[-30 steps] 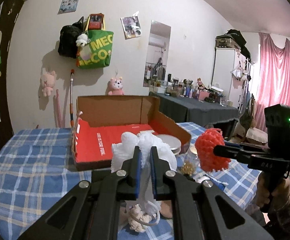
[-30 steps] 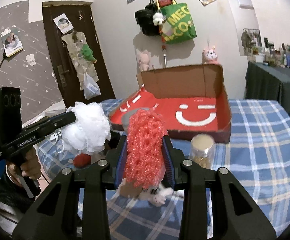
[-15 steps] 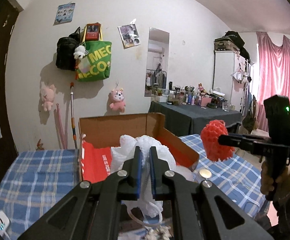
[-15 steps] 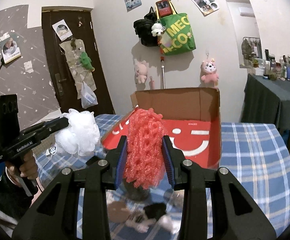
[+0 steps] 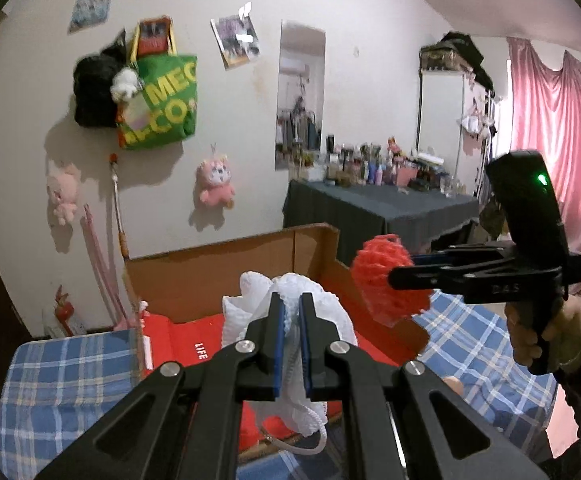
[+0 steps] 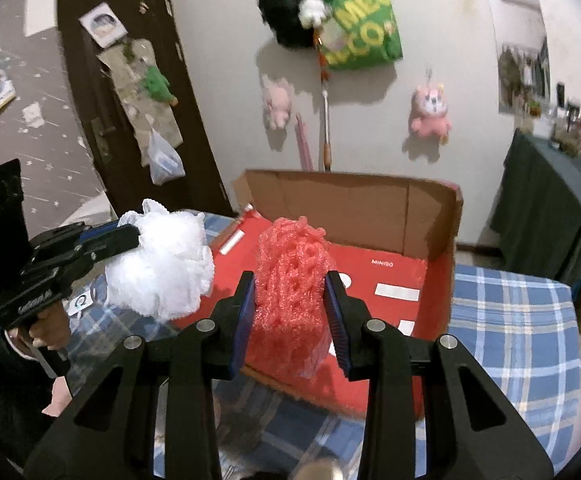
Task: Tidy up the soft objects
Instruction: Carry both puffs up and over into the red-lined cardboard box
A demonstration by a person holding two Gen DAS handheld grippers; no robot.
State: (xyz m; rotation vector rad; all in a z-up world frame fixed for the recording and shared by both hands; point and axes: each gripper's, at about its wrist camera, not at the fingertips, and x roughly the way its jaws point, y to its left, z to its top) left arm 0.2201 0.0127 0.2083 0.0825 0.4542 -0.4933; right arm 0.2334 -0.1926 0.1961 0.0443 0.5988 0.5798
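The white mesh bath puff (image 5: 290, 312) is pinched tight in the closed left gripper (image 5: 290, 344), its cord loop dangling below, held in the air over the near edge of the open cardboard box (image 6: 354, 208) with a red inside. Just to its right, the red foam net (image 6: 290, 284) is squeezed between the right gripper (image 6: 290, 312) pads, also above the box, seemingly clear of its floor. The box sits on a blue plaid cloth (image 6: 510, 320).
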